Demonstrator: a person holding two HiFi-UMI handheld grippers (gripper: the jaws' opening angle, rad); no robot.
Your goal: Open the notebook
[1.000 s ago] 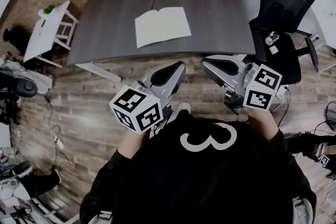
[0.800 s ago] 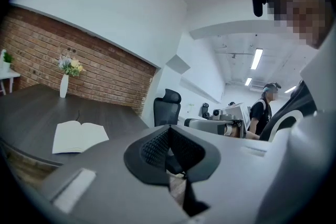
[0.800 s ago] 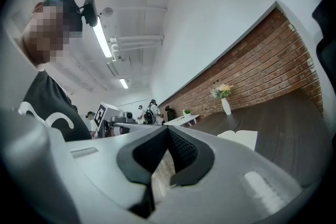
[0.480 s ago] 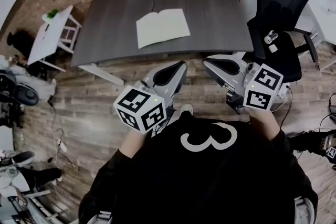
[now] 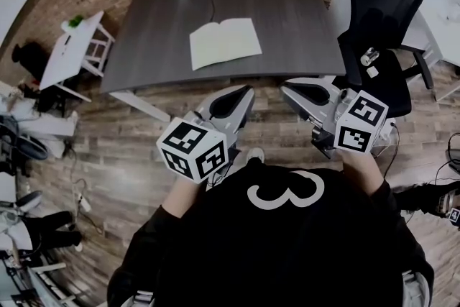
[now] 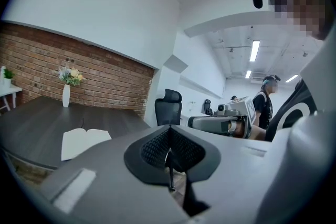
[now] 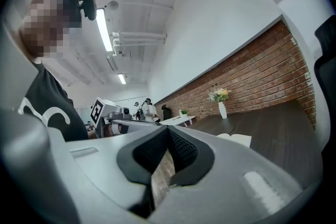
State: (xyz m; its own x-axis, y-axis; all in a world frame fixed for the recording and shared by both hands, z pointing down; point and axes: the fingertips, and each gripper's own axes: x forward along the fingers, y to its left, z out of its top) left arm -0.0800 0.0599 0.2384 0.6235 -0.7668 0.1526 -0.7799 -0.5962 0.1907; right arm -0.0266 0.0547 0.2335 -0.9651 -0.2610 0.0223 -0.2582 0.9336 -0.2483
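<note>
notebook point(image 5: 224, 43) laid open flat on surface point(image 5: 287, 11), task judged done | left gripper point(image 5: 244, 92) closed, empty | right gripper point(image 5: 289, 88) closed, empty | both held well apart from notebook, no grip judged needed

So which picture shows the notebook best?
The head view: it looks down on the whole notebook, lying open on the dark table. The left gripper view shows it low and slanted from the side. The right gripper view catches only a small part.
</note>
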